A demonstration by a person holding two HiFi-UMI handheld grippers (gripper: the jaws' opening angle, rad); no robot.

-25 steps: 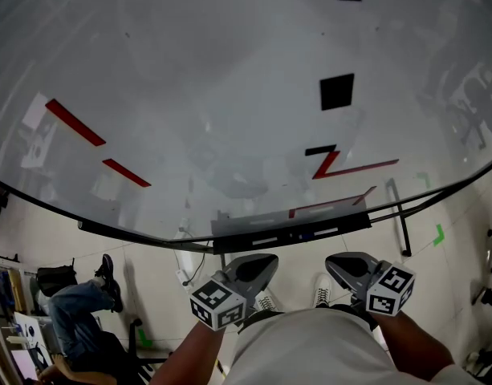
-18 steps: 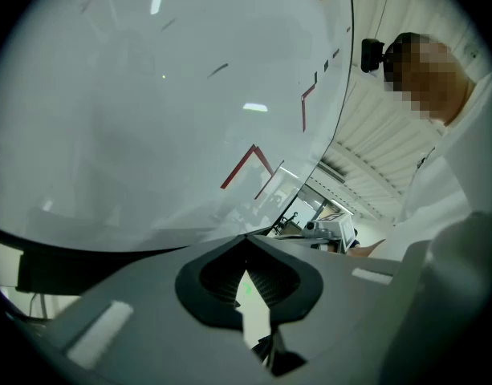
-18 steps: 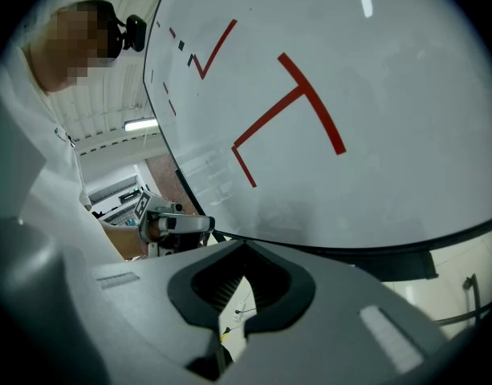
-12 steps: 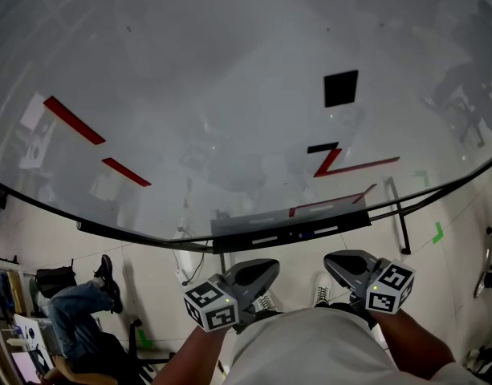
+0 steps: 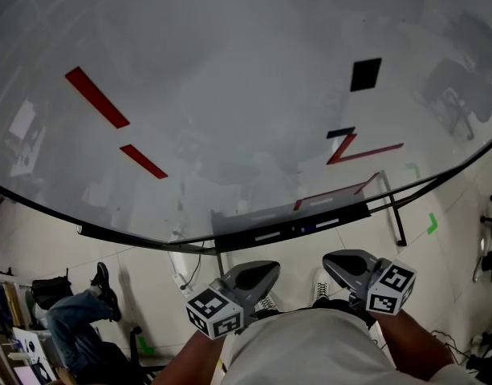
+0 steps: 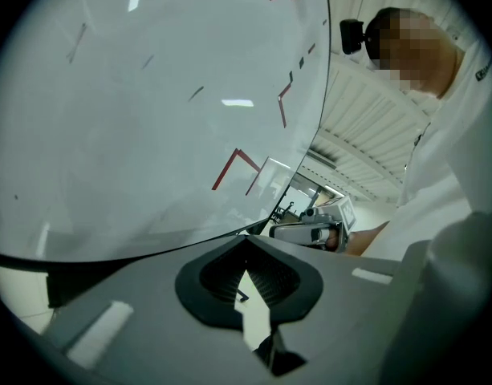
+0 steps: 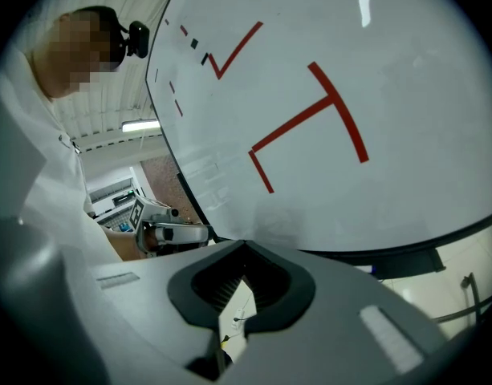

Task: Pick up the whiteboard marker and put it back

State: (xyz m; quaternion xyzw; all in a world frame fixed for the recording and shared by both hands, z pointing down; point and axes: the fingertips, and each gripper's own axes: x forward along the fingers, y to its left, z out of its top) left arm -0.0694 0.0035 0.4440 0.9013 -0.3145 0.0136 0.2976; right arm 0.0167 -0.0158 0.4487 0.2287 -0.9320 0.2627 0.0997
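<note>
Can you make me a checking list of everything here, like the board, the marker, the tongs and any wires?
Surface: whiteboard with red lines and black squares on it.
Job's things: tray under the board holds small pale pieces; too small to pick out the marker.
Clutter: nothing seen.
Grippers: left tongs and right tongs both shut, nothing in them, low by the person's body.
Cables: what looks like a thin cord hangs below the board.
Surroundings: a seated person and green tape on the floor.
</note>
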